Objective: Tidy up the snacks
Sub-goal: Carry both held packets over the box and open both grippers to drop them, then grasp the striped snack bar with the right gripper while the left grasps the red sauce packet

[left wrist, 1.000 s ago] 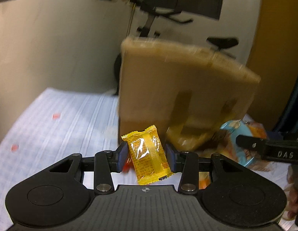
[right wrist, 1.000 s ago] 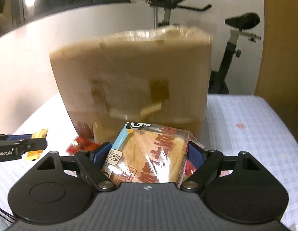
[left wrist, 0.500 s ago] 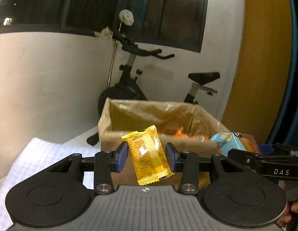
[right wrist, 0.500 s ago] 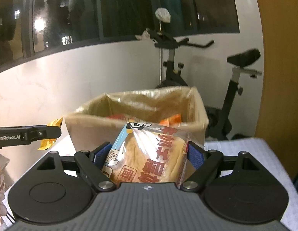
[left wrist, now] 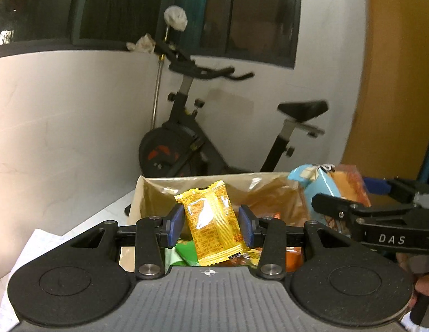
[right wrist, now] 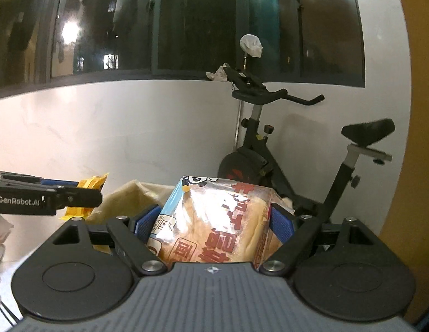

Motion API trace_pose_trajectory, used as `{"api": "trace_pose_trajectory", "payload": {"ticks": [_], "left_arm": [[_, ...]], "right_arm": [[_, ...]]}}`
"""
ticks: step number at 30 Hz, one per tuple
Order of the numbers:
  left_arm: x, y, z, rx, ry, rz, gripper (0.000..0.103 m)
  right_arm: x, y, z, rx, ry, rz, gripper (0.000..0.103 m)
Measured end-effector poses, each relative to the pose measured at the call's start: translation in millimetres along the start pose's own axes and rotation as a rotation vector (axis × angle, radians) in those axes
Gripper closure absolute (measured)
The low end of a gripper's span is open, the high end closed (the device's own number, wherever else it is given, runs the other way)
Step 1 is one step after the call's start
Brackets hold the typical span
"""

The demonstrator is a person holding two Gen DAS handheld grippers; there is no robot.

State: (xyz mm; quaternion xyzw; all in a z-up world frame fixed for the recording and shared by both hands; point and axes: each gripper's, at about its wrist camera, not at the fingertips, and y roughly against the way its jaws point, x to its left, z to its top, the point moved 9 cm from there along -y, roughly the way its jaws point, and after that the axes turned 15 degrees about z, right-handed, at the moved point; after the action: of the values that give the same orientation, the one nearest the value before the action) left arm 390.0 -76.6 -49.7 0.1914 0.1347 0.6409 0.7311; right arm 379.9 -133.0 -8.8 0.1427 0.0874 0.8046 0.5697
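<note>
Blue pads of our left gripper (left wrist: 211, 222) pinch a yellow snack packet (left wrist: 213, 225) mid-frame above the open cardboard box (left wrist: 148, 196): light, crinkly, slippery film. Right gripper (right wrist: 213, 228) clamps a bagged bread (right wrist: 214, 221), soft, crushable; we'd hold its sides gently.

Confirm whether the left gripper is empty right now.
No, the left gripper is shut on a yellow snack packet, held upright between its blue pads above the open cardboard box.
</note>
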Motion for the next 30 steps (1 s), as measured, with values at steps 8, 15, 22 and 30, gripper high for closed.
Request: {"api": "trace_pose_trajectory", "payload": {"ticks": [8,15,22,30], "left_arm": [[0,-42,0,0.068,-0.022,0.024,0.043],[5,-41,0,0.064,-0.012,0.033,0.034],[21,-26,3,0.050,0.023,0.049,0.033],[46,12,0,0.030,0.046,0.061,0.033]], "right_arm": [[-31,-63,-24,0.144,-0.081,0.021,0.018],[-43,-73,-29,0.169,-0.197,0.041,0.016],[-45,-57,-15,0.112,-0.245,0.064,0.008],[-17,-18,-9,0.073,-0.189,0.059,0.008]]}}
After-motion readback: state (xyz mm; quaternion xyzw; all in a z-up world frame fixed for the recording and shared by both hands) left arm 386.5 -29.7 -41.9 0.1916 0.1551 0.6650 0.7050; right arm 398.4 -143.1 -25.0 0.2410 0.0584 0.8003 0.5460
